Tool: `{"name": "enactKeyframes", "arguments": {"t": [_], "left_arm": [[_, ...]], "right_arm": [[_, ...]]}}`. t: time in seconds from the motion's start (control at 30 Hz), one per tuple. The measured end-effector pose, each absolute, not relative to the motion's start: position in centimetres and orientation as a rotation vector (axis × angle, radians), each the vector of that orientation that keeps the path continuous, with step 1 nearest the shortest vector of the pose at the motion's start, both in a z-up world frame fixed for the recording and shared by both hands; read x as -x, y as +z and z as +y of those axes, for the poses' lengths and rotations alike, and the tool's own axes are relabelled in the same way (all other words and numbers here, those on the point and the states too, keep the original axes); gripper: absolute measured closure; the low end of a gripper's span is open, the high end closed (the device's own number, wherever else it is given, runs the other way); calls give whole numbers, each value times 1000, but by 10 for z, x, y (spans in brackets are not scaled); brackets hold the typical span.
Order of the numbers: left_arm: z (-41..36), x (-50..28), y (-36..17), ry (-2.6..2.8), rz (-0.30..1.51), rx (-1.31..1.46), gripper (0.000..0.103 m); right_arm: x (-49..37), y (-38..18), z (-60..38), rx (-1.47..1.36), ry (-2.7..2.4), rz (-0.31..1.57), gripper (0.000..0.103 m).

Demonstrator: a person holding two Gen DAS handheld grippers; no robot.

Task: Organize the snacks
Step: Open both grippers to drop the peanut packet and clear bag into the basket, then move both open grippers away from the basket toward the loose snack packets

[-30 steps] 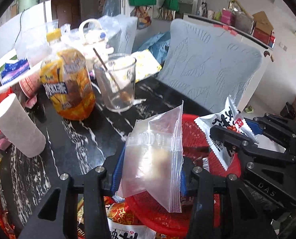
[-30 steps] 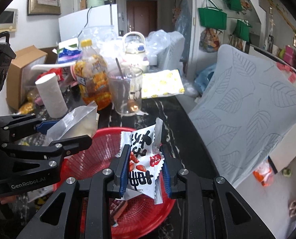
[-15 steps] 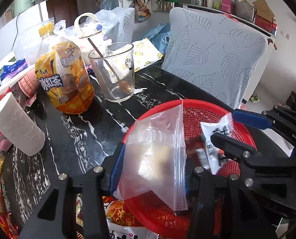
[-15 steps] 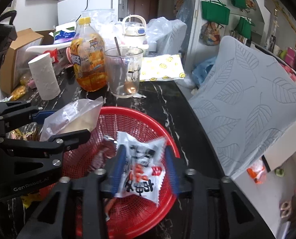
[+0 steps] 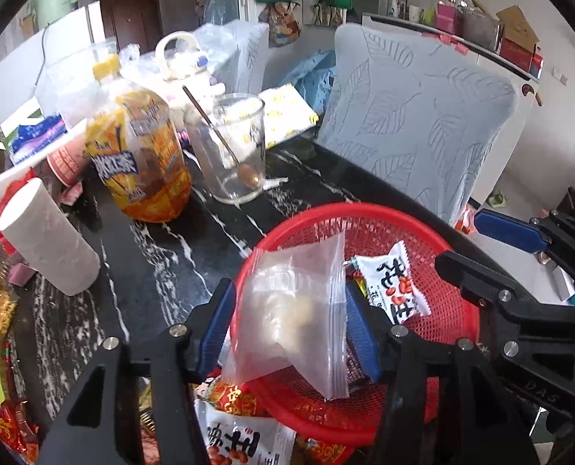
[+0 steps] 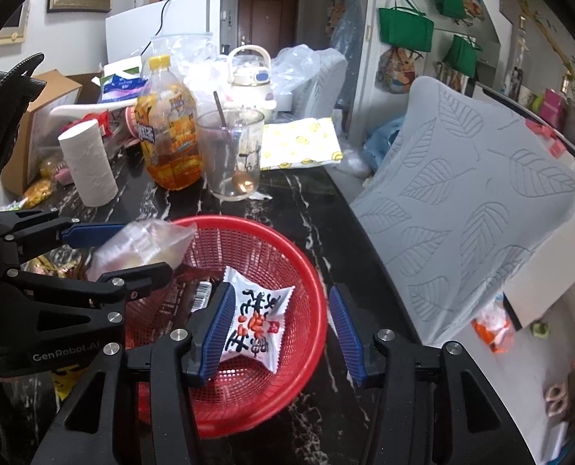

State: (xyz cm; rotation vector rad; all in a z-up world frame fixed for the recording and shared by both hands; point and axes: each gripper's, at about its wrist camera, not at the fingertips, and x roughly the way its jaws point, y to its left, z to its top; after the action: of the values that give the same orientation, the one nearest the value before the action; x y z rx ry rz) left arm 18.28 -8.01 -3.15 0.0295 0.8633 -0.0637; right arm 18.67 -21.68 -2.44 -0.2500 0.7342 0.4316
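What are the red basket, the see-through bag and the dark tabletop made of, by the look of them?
The red basket: probably moulded plastic, glossy, with an open mesh wall. The see-through bag: thin, soft plastic film; it crinkles, and a zip-style strip seems to run across it. The tabletop: polished black stone or a lookalike, judging by white veins and sheen; which one I cannot tell.

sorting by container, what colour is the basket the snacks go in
Red mesh plastic basket, clearest in the right wrist view.
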Motion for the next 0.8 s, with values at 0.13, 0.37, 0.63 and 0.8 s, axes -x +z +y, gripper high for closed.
{"name": "enactKeyframes", "arguments": {"t": [0.13, 0.37, 0.63, 0.8], "left_arm": [[-80, -175, -14, -53, 824, -37, 48], [-78, -157, 14, -44, 764, -34, 48], [-74, -124, 51, -35, 672, -41, 47], [-72, -101, 67, -35, 636, -47, 47]], "right_arm": [[-179, -11, -220, 245, 421, 709, 52], [-161, 14, -224, 236, 408, 655, 50], [-136, 43, -226, 230, 386, 597, 49], [-119, 58, -227, 218, 384, 572, 49]]}}
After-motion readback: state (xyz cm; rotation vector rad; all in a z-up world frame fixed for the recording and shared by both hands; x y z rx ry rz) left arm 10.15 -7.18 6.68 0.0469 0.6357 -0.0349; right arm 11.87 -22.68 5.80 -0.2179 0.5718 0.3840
